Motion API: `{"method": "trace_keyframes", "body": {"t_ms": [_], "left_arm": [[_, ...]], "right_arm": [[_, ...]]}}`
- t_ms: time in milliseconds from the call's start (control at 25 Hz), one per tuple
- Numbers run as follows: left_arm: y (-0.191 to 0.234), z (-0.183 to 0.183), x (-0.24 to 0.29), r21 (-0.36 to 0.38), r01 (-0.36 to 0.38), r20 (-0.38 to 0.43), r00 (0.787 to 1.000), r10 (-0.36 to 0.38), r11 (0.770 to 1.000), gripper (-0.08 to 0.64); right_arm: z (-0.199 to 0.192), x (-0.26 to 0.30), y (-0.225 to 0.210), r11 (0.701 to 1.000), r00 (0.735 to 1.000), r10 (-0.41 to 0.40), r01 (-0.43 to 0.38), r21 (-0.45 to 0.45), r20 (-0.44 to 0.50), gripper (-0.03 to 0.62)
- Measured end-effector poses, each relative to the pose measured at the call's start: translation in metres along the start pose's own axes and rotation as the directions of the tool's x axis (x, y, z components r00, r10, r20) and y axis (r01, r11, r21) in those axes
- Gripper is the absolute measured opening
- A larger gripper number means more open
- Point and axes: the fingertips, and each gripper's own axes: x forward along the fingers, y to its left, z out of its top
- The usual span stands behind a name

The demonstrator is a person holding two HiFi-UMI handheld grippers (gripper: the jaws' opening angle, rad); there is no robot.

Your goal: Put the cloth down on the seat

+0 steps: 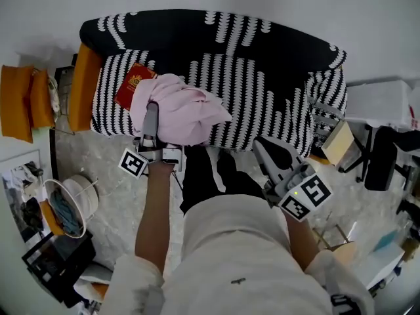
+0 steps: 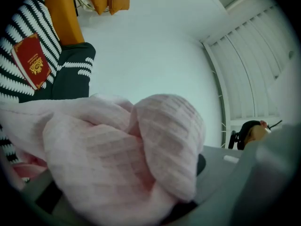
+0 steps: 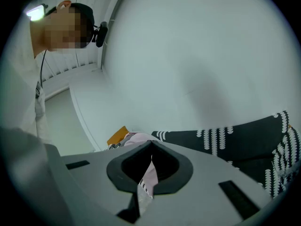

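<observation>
A crumpled pink cloth [image 1: 184, 113] hangs over the left part of the black-and-white patterned sofa seat [image 1: 269, 117]. My left gripper [image 1: 152, 110] reaches into it from the front and is shut on it. In the left gripper view the cloth [image 2: 117, 149] bulges over the jaws and hides their tips. My right gripper [image 1: 262, 146] is held to the right, in front of the sofa's edge, shut with nothing in it. In the right gripper view, a thin slit is left at the right gripper [image 3: 146, 178], and a bit of the cloth [image 3: 137, 138] shows beyond it.
A red booklet [image 1: 133, 84] lies on the seat just left of the cloth, next to an orange cushion [image 1: 84, 87]. More orange cushions [image 1: 16, 100] and a white basket [image 1: 69, 205] sit on the floor at left. A box [image 1: 338, 143] and a black chair [image 1: 387, 156] stand at right.
</observation>
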Motion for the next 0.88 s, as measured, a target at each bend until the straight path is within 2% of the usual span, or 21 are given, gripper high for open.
{"method": "trace_keyframes", "body": {"t_ms": [200,560,880], "left_arm": [[0.040,0.003,0.003,-0.044,-0.048,0.003,0.999,0.048,0.998,0.179],[0.108,0.010,-0.002,-0.025,-0.172,-0.017,0.985,0.171,0.985,0.179],[0.148,0.024,-0.009,-0.021,-0.227,-0.019,0.974,0.227,0.974,0.179]], "right_arm": [[-0.012,0.009,0.001,1.000,0.999,-0.020,0.021,0.018,-0.043,0.008],[-0.031,0.038,0.000,0.999,0.992,-0.026,0.030,0.033,-0.120,0.008],[-0.039,0.060,-0.001,0.998,0.987,-0.024,0.032,0.046,-0.157,0.008]]}}
